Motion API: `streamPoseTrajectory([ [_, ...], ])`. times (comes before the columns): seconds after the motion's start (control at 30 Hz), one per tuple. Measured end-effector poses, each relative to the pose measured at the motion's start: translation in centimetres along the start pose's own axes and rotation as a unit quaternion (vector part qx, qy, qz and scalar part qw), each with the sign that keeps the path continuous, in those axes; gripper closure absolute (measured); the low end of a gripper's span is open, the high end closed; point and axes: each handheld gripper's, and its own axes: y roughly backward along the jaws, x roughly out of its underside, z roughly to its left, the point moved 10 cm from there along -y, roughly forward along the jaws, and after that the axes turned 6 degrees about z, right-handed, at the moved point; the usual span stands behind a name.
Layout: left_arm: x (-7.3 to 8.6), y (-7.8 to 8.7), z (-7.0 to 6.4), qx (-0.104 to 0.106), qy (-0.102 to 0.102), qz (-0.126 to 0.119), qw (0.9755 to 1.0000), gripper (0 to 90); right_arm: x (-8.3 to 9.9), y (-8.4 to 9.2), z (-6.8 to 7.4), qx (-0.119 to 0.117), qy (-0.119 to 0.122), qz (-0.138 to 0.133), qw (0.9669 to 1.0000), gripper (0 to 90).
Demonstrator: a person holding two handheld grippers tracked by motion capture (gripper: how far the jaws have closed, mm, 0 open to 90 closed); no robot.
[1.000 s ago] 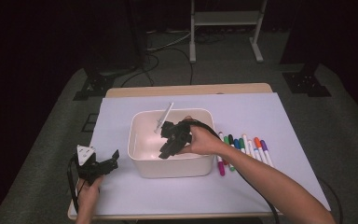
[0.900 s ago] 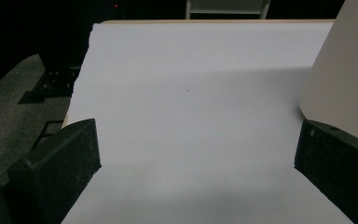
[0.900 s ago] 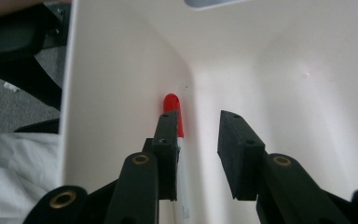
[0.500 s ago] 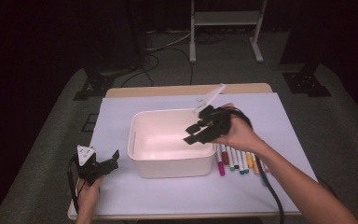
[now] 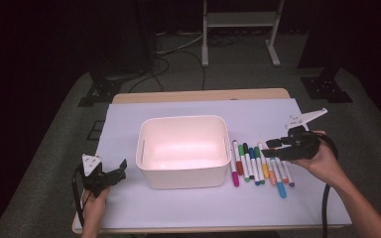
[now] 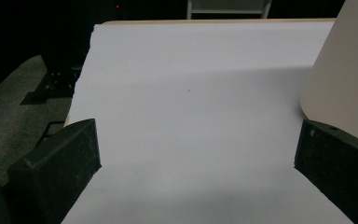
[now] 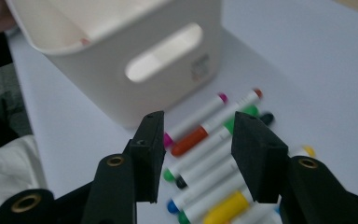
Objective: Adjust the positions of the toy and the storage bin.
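A white bin [image 5: 183,148] stands in the middle of the white sheet. Just right of it lie several coloured markers [image 5: 258,166] side by side. My right gripper [image 5: 270,148] hovers over the right part of that row, pointing left toward the bin. Its jaws have just been opening and nothing is between them. In the right gripper view the gripper [image 7: 198,116] is open above the markers [image 7: 214,135], with the bin's handle side [image 7: 121,56] beyond. My left gripper [image 5: 121,171] rests low, left of the bin, wide open [image 6: 198,126] and empty, the bin wall [image 6: 345,79] at its right.
The white sheet [image 5: 278,114] covers most of the wooden table [image 5: 198,95]. A cable [image 5: 325,208] trails from the right gripper off the front edge. Dark floor, cables and a metal stand [image 5: 238,29] lie beyond the table.
The right gripper has swung from over the bin to the right, over the row of markers, and its jaws have spread apart. The left gripper has stayed put.
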Motion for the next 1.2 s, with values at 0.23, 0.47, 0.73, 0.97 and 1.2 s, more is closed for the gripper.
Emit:
streamPoseTrajectory([
  [0.23,0.0,0.0,0.0,0.000,0.001,0.000,1.0000,0.0,4.9,-0.7,-3.3,0.030,-0.058,0.013,0.9978,53.5],
  [0.47,0.0,0.0,0.0,0.000,0.000,0.000,1.0000,0.0,8.4,-1.8,-6.0,0.072,-0.107,0.031,0.9912,56.4],
  [0.73,0.0,0.0,0.0,0.000,0.000,0.000,1.0000,0.0,10.5,-2.8,-7.7,0.106,-0.147,0.054,0.9820,57.9],
  [0.97,0.0,0.0,0.0,0.000,0.001,0.001,1.0000,0.0,11.8,-2.6,-8.4,0.129,-0.161,0.061,0.9766,59.9],
  [1.2,0.0,0.0,0.0,0.000,0.003,0.000,1.0000,0.0,13.2,-1.8,-8.9,0.162,-0.170,0.065,0.9699,71.0],
])
